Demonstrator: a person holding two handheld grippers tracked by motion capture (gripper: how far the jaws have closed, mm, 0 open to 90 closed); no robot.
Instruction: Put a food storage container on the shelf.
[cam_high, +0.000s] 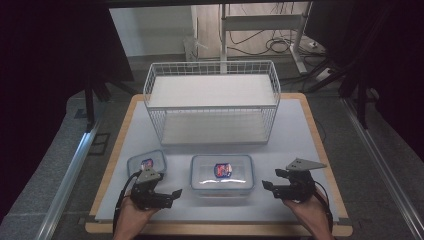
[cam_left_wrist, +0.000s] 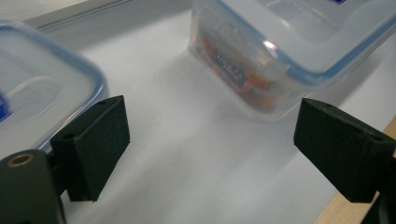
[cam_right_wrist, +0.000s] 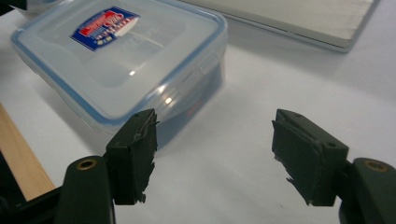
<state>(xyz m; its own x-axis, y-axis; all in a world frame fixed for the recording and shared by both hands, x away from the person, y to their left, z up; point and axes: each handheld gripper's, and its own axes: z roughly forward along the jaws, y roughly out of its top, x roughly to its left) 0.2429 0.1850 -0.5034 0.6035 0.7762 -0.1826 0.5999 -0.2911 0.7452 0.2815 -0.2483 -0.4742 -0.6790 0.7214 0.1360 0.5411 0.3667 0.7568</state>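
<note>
A large clear box (cam_high: 222, 175) with a blue-rimmed lid and a red-and-blue label sits at the front middle of the white mat (cam_high: 300, 130). A smaller box of the same kind (cam_high: 146, 163) lies to its left. My left gripper (cam_high: 172, 196) is open, between the two boxes near the front edge, touching neither. In the left gripper view, the left gripper (cam_left_wrist: 212, 149) has bare mat between its jaws, the small box (cam_left_wrist: 37, 93) to one side and the large box (cam_left_wrist: 289, 51) ahead. My right gripper (cam_high: 270, 181) is open just right of the large box. In the right gripper view, the right gripper (cam_right_wrist: 219, 154) is empty beside the large box (cam_right_wrist: 116, 60).
A white wire rack (cam_high: 212, 100) with two shelves stands at the back of the mat; its lower board (cam_right_wrist: 299, 18) shows beyond the large box. The wooden table edge (cam_high: 215, 229) runs along the front. Cables and a stand lie on the floor behind.
</note>
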